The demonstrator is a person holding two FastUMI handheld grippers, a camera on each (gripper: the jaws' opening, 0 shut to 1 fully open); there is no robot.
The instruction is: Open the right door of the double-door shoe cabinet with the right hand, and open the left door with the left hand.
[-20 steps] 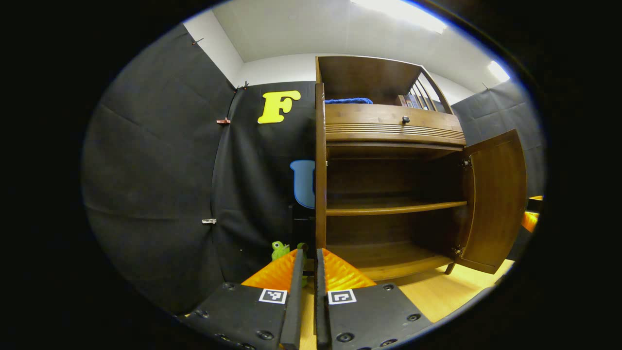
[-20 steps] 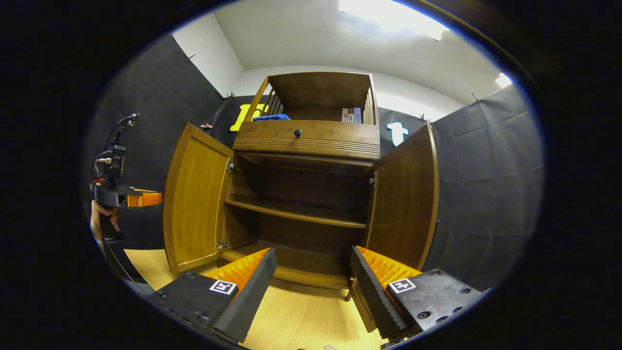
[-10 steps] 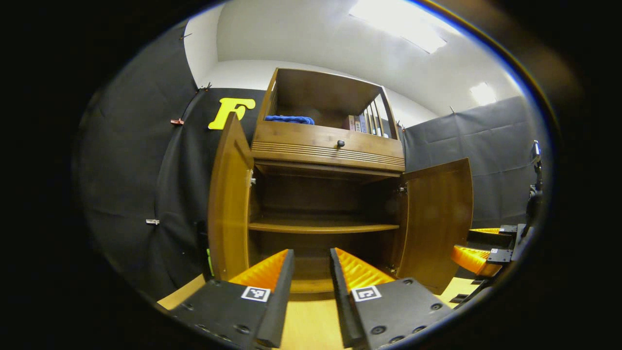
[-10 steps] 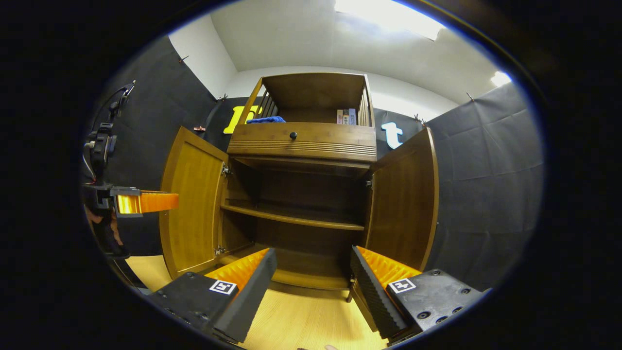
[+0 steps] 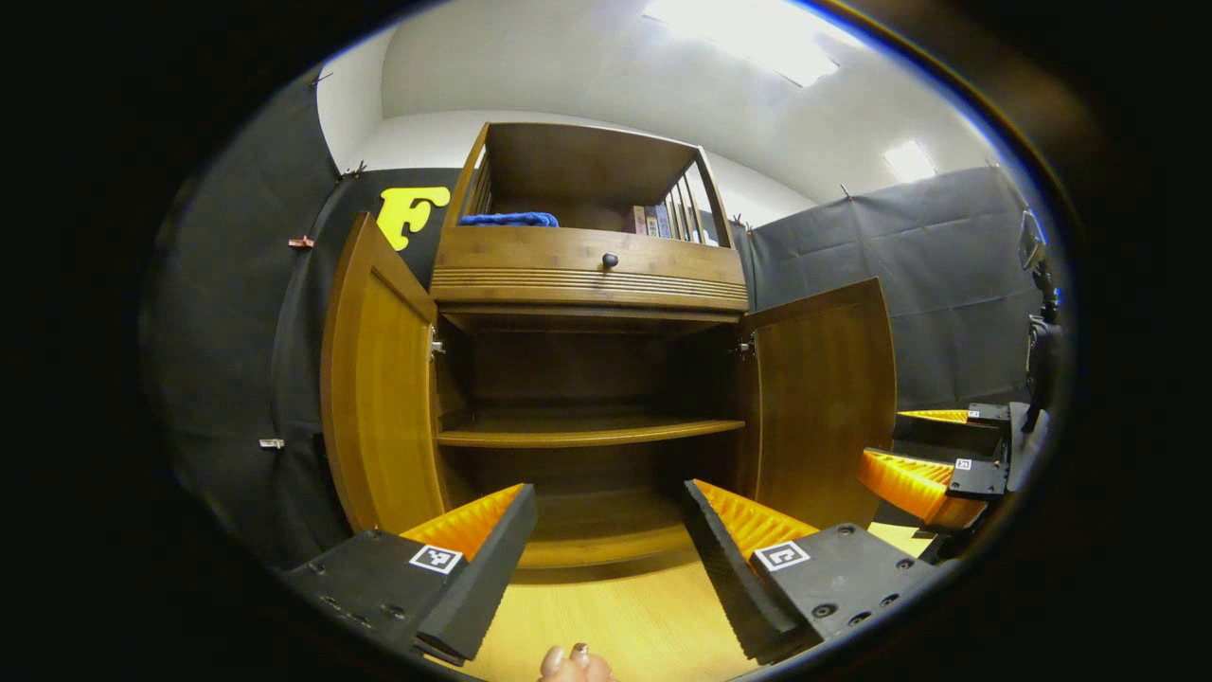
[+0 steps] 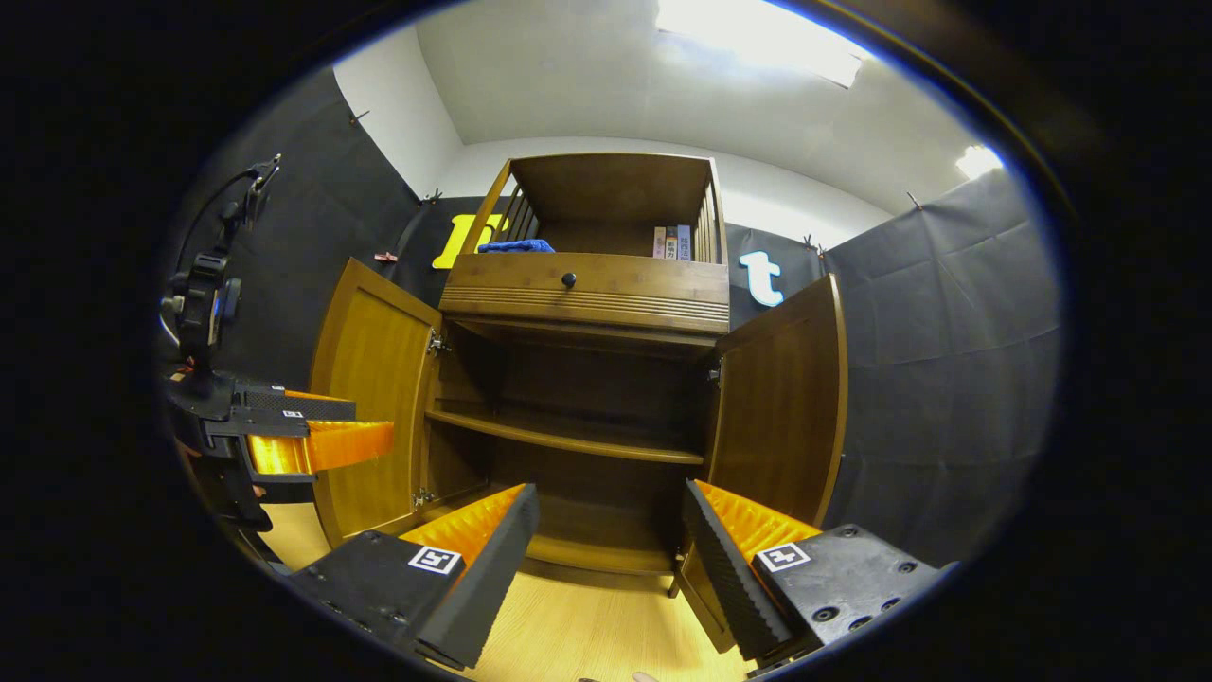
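Observation:
The brown wooden shoe cabinet stands ahead with both doors swung wide. Its left door and right door stand out to the sides, baring a middle shelf. My left gripper is open in front of the cabinet, holding nothing; it appears at the left of the right gripper view. My right gripper is open too, in front of the cabinet's foot, and appears at the right of the left gripper view.
A drawer with a dark knob sits above the doors. The top shelf holds a blue cloth and some books. Light wooden floor lies below. A fingertip pokes in at the bottom edge.
My left gripper let go of the left door's edge, opened wide, and swung back to face the cabinet front. The left door stands open. The right gripper barely moved.

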